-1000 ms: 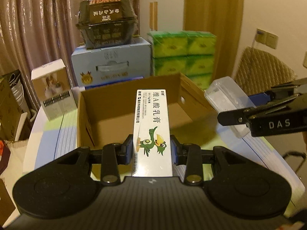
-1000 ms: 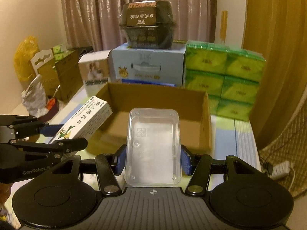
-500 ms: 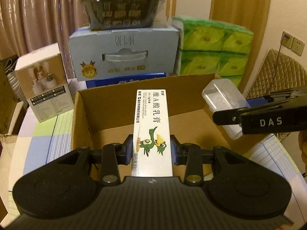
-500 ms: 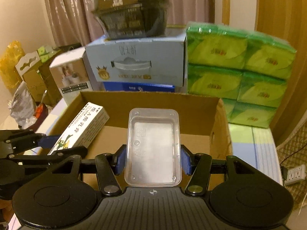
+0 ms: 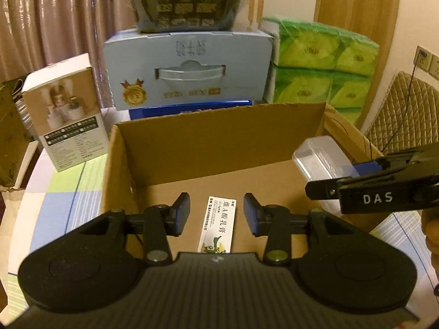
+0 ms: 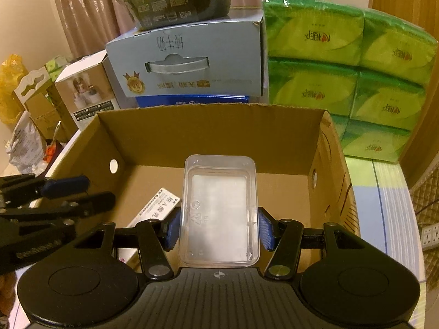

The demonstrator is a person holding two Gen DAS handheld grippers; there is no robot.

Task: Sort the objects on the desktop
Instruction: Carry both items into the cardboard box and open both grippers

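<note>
While the left gripper (image 5: 216, 213) hangs over the carton (image 5: 219, 139), its fingers (image 5: 181, 213) are opening and touch nothing. The ointment box (image 5: 218, 224) lies flat on the carton floor below the gap between them, free of both pads. At the right, the right gripper (image 6: 218, 227) holds the clear tray (image 6: 219, 211) over the same carton, with its blue pads pressing on the two long sides of the tray, so the fingers stand at a middle width. In the right wrist view the ointment box sits at the left part of the carton floor, just beside the tray. Behind the carton, on the table (image 5: 68, 186), a white box (image 5: 65, 112) stands at the left. A pale blue case (image 5: 189, 68) stands in the middle and a dark bowl (image 5: 186, 2) sits on top of it. Green tissue packs (image 5: 323, 65) are stacked at the right.
</note>
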